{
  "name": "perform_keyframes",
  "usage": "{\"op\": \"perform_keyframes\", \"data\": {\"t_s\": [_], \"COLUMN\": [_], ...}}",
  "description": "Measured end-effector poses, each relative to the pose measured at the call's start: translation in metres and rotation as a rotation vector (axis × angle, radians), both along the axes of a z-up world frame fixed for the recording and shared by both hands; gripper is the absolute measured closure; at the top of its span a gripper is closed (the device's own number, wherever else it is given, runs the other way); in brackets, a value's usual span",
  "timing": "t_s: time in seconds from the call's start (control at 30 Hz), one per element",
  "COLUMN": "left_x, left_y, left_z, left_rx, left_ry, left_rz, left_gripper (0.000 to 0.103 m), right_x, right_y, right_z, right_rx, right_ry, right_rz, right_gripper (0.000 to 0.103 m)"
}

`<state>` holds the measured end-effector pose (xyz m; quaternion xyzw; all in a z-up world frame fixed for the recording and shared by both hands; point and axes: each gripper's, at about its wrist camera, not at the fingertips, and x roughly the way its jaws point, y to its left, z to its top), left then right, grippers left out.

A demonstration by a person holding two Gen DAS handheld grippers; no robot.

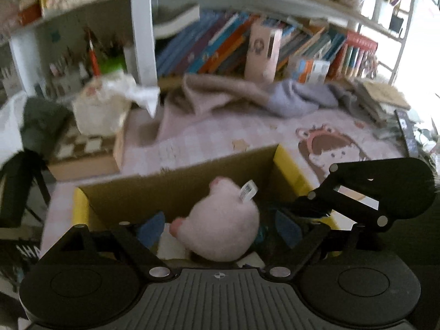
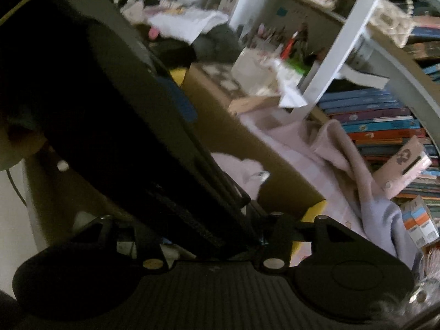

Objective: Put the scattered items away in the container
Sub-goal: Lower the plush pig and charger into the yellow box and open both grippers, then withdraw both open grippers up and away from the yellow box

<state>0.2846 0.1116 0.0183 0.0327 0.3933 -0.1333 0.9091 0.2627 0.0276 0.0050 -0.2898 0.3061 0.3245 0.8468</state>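
Books [image 1: 220,46] fill the white shelf [image 1: 141,27] along the top of the left wrist view, and under them a pink checked tabletop [image 1: 209,134] spreads across the middle. At the left of the frame a checkered board box [image 1: 88,151] lies flat with a pale tissue pack [image 1: 101,107] on top. Next to it, in the middle, a pink and grey cloth [image 1: 247,96] lies in a heap. Lower down sits the brown cardboard box [image 1: 176,187] with yellow flaps. A pink plush toy [image 1: 222,225] with a white tag is down inside the box, at the bottom middle of the frame. The left hand-held gripper [image 1: 218,227] has its blue pads [image 1: 150,227] wide apart on each side of the toy; I cannot tell if they touch it. At the right, the right hand-held gripper [image 1: 365,192] shows as a black shape over the box's edge.

In the right wrist view, the left half of the frame is dark, filled by the other tool. The right hand-held gripper's own fingers are hidden, so I cannot tell how far open it is. The plush toy [image 2: 239,167] peeks out in the middle.
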Motion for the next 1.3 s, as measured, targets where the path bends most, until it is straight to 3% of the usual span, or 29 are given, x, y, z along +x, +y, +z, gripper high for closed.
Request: {"op": "perform_keyframes", "data": {"t_s": [0.43,0.6,1.07,1.3], "left_x": [-0.091,-0.136,-0.241,-0.274], "left_y": [0.006,0.007,0.007,0.000], "left_z": [0.055,0.066,0.066,0.049], "left_rx": [-0.061,-0.062,-0.075,-0.037], "left_ry": [-0.197,-0.268,-0.371,-0.400], "left_rz": [0.066,0.113,0.265,0.308], "left_gripper": [0.008,0.006,0.003,0.003], "right_x": [-0.069,-0.104,-0.199,-0.235], "right_y": [-0.025,-0.035,-0.065,-0.082], "right_z": [0.051,0.062,0.073,0.063], "right_rx": [0.161,0.213,0.284,0.274], "right_ry": [-0.149,-0.201,-0.315,-0.303], "right_rz": [-0.106,-0.153,-0.211,-0.268], "right_gripper": [0.046,0.028,0.018,0.014]}}
